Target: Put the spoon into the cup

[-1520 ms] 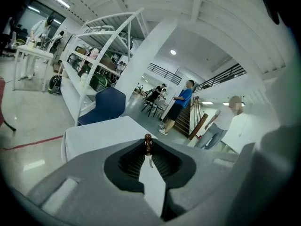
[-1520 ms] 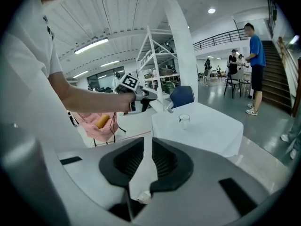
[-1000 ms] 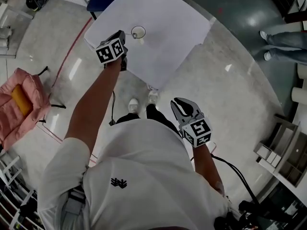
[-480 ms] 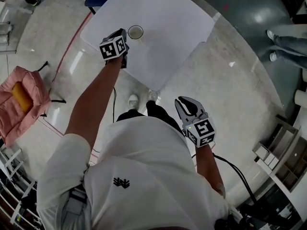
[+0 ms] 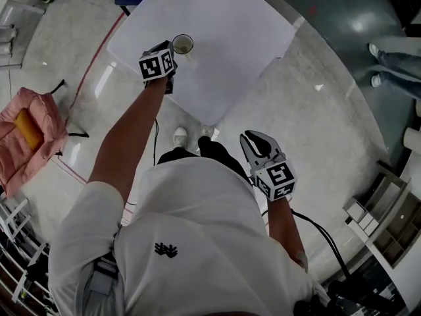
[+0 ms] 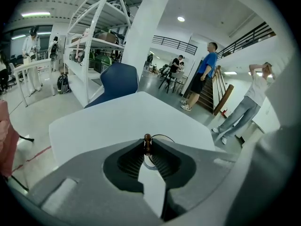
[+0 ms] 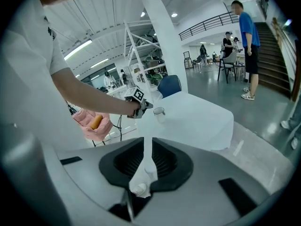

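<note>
A clear cup [image 5: 183, 43] stands near the left edge of the white table [image 5: 223, 38]. My left gripper [image 5: 168, 50] hovers just left of it and is shut on the spoon. In the left gripper view a brown knobbed spoon handle [image 6: 147, 140] sticks up between the pads of the left gripper [image 6: 147, 144], and the cup's rim [image 6: 164, 138] shows just beyond the tips. The spoon's bowl is hidden. My right gripper [image 5: 248, 139] hangs over the floor, well short of the table. Its jaws [image 7: 147, 147] stand narrowly open with nothing between them. The right gripper view shows the cup [image 7: 159, 112] far ahead.
A blue chair [image 6: 120, 79] stands behind the table. A pink bag [image 5: 26, 133] lies on the floor to the left. People [image 6: 204, 74] stand by the stairs to the right, and a white shelving frame [image 6: 94, 46] rises at the back left.
My left gripper has sunk and moved nearer the cup with the spoon in it. The right gripper has drifted a little to the right over the floor.
</note>
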Tool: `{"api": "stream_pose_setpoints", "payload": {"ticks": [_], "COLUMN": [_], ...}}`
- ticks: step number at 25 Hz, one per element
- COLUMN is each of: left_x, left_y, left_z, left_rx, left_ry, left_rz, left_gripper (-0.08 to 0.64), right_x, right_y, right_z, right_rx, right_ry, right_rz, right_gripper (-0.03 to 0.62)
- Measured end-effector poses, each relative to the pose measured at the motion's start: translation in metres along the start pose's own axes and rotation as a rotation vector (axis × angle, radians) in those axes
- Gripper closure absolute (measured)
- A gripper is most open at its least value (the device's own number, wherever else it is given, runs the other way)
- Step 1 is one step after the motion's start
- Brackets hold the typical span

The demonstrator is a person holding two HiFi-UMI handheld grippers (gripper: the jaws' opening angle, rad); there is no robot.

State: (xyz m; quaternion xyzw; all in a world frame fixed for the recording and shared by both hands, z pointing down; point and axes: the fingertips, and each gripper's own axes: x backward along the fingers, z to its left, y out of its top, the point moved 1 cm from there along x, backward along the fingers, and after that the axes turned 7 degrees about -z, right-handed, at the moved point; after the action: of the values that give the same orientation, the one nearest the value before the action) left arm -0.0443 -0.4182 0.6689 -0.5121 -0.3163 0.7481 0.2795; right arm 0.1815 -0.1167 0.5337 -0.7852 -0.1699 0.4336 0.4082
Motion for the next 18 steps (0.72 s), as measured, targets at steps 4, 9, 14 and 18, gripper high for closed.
{"api": "stream_pose_setpoints", "payload": {"ticks": [4,9,14,18], "left_x": [-0.003,0.005,0.027,0.058], "left_y": [-0.001,0.0,0.004,0.006], "left_z": [0.001,-0.005,-0.01,-0.008], "left_rx": [-0.002,-0.004,-0.012,-0.018], "left_ry": [-0.012,-0.029,-0.075,-0.085], "left_rz": [0.017,0.016,-0.004,-0.034], "left_gripper": [0.492,0.448,0.419,0.417], "right_x": [-0.006,-0.005,-0.01,-0.014], "right_y": [0.004,0.005,0.008,0.014], "right_z": [-0.001,-0.003,-0.001,0.005], "right_rx": [0.004,0.01,0.025,0.047], "right_ry": [0.005,0.01,0.03,0.051], "right_rz": [-0.008,-0.013,-0.034,-0.053], "right_gripper": [0.531,0.531,0.531,0.531]}}
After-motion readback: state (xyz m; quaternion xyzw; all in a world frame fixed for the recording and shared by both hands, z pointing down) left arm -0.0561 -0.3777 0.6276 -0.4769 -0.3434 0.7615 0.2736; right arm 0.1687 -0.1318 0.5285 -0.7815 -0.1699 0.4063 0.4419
